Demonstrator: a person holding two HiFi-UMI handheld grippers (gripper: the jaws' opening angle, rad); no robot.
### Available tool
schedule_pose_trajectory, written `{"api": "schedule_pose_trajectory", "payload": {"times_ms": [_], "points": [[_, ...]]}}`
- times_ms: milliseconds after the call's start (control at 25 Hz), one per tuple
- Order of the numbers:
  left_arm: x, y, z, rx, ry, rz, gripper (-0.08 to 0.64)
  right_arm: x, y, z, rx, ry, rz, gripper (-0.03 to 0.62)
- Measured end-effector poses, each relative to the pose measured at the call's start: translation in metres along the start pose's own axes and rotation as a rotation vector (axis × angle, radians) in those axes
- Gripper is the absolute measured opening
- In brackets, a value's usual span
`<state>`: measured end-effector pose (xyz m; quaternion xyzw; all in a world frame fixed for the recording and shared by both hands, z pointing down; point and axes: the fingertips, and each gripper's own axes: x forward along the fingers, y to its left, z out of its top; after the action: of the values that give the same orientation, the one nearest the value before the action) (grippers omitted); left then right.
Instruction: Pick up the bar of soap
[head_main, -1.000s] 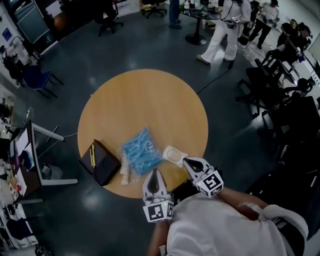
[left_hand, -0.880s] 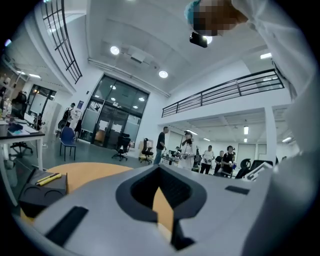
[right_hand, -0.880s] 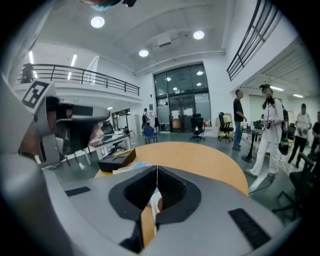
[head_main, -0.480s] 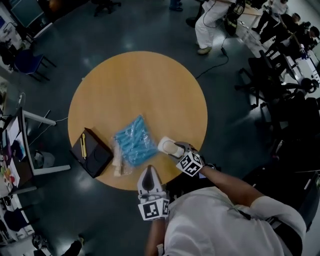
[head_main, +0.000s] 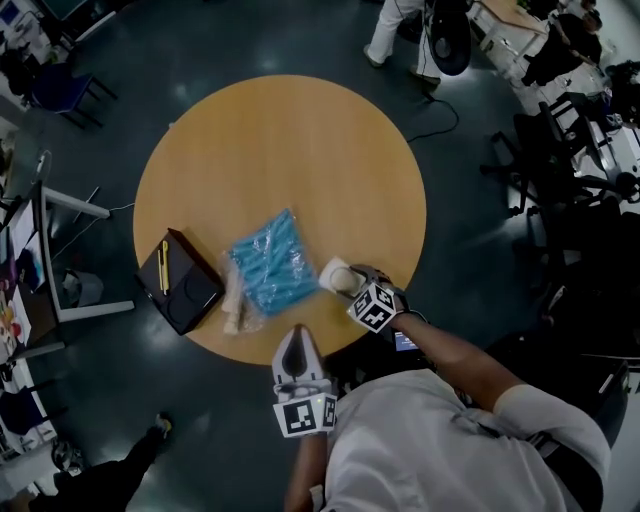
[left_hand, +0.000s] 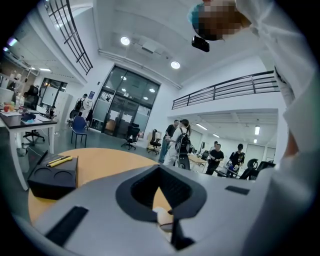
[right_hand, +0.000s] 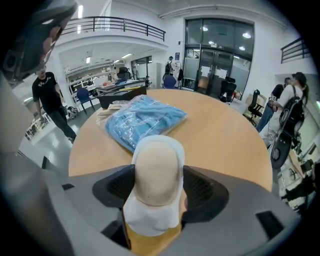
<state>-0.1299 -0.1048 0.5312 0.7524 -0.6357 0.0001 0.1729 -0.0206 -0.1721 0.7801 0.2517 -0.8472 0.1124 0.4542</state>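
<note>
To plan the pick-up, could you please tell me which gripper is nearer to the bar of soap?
Right. The right gripper is at the bar of soap, its fingers opening with the soap between them; the left gripper hovers apart at the table's near edge.

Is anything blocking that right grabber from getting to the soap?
Nothing visible does. The soap, on its white dish, sits right between the right gripper's fingers, which are opening. The blue packet lies beyond the soap, out of the way.

blue packet (head_main: 272, 262) near black box (head_main: 180, 283).
</note>
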Motion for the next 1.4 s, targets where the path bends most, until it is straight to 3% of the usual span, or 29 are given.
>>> {"api": "schedule_pose_trajectory", "payload": {"times_ms": [400, 680, 840, 1040, 1160, 1240, 1400], "points": [[-0.003, 0.002, -0.002, -0.006, -0.003, 0.020, 0.006, 0.003, -0.005, 0.000, -0.085, 0.025, -0.080, 0.262], [-0.009, 0.006, -0.002, -0.005, -0.007, 0.030, 0.006, -0.013, -0.010, 0.010, -0.058, -0.034, -0.102, 0.261], [-0.010, 0.004, 0.009, 0.008, -0.030, 0.017, 0.006, -0.061, -0.016, 0.046, -0.011, -0.194, -0.130, 0.261], [-0.011, -0.007, 0.031, 0.041, -0.077, -0.023, 0.006, -0.194, -0.018, 0.115, 0.122, -0.618, -0.191, 0.261], [-0.010, -0.012, 0.037, 0.052, -0.097, -0.043, 0.006, -0.269, -0.013, 0.134, 0.184, -0.823, -0.240, 0.261], [-0.009, -0.013, 0.037, 0.049, -0.101, -0.052, 0.006, -0.291, -0.005, 0.134, 0.219, -0.882, -0.239, 0.261], [-0.009, -0.015, 0.037, 0.052, -0.101, -0.068, 0.006, -0.291, 0.009, 0.123, 0.224, -0.877, -0.219, 0.261]]}}
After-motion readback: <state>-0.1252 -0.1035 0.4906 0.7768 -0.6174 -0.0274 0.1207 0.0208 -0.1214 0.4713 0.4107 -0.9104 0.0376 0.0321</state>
